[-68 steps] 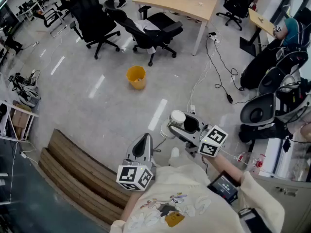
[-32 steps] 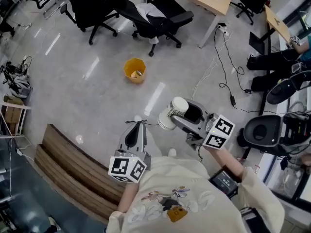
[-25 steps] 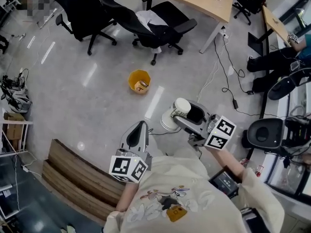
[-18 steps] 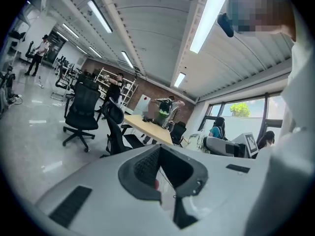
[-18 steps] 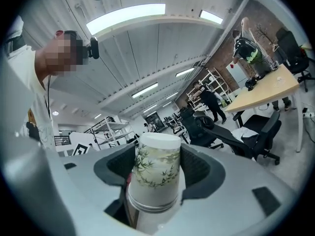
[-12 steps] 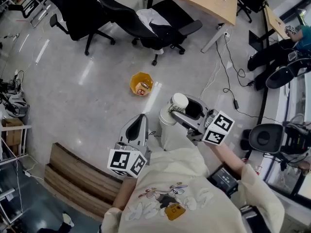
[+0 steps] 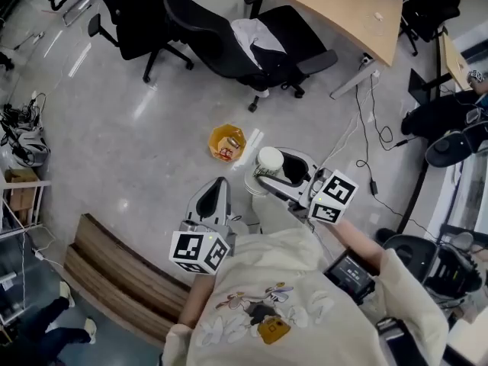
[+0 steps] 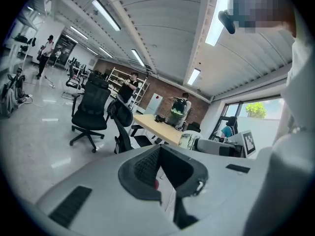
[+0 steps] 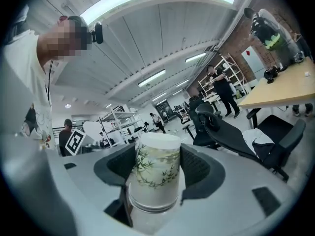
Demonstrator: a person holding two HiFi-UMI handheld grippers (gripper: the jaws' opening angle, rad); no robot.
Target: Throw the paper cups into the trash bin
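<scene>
While clamped by its sides in the jaws of the right gripper [image 9: 156, 154], paper cup [image 9: 156, 173]: likely light, thin-walled, crushable, wants a gentle mid-wall hold; left gripper [image 8: 160, 154] jaws pressed together, empty.

The white paper cup [image 9: 156, 173] carries a print of green bamboo leaves and thin stems. The pale grey right tool [image 7: 265, 175] and the pale grey left tool [image 7: 221, 185] both have black ribbed pads, and both bear white cubes [image 7: 200, 252] with black square markers. The round plastic trash bin [image 7: 227, 142] is yellow-orange. The polished floor [image 7: 137, 143] is light grey with bright streaks. The swivel chairs [image 7: 202, 40] are black, the curved wooden desk [image 7: 335, 2] pale tan, and the stepped wooden boards [image 7: 114, 265] striped brown. The person's shirt [image 7: 282, 311] is cream with a cartoon print.
</scene>
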